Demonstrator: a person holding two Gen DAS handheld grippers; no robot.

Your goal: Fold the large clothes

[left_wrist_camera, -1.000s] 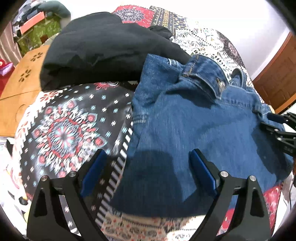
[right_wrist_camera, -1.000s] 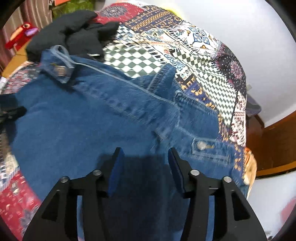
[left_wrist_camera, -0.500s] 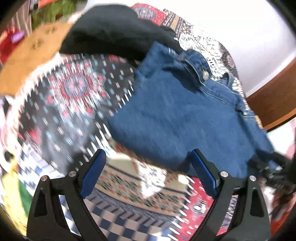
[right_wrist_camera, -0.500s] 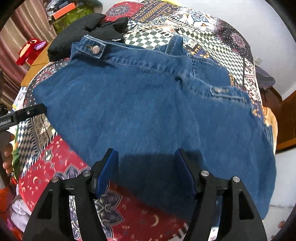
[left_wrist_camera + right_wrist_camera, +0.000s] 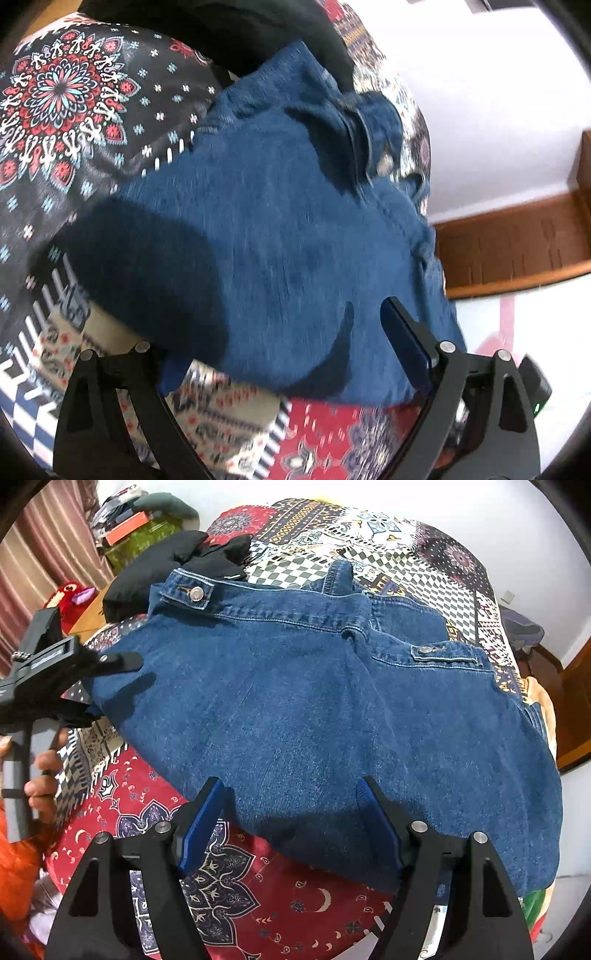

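Observation:
A folded blue denim garment (image 5: pixel 314 709) lies on a patchwork bedspread (image 5: pixel 258 897); it also fills the left wrist view (image 5: pixel 280 240). My right gripper (image 5: pixel 291 827) is open, its blue pads astride the near edge of the denim. My left gripper (image 5: pixel 273 354) is open over the garment's left end, with one blue pad (image 5: pixel 406 350) showing and the other hidden under the cloth. The left gripper also shows in the right wrist view (image 5: pixel 122 661), at the garment's left edge.
A pile of black clothes (image 5: pixel 177 572) lies at the far side of the bed, also in the left wrist view (image 5: pixel 229 33). A wooden door or frame (image 5: pixel 517 247) stands to the right. Boxes and a red toy (image 5: pixel 70 594) sit at far left.
The left gripper has swung in over the left end of the denim, which now covers one pad. The right gripper has pulled back a little and opened wider.

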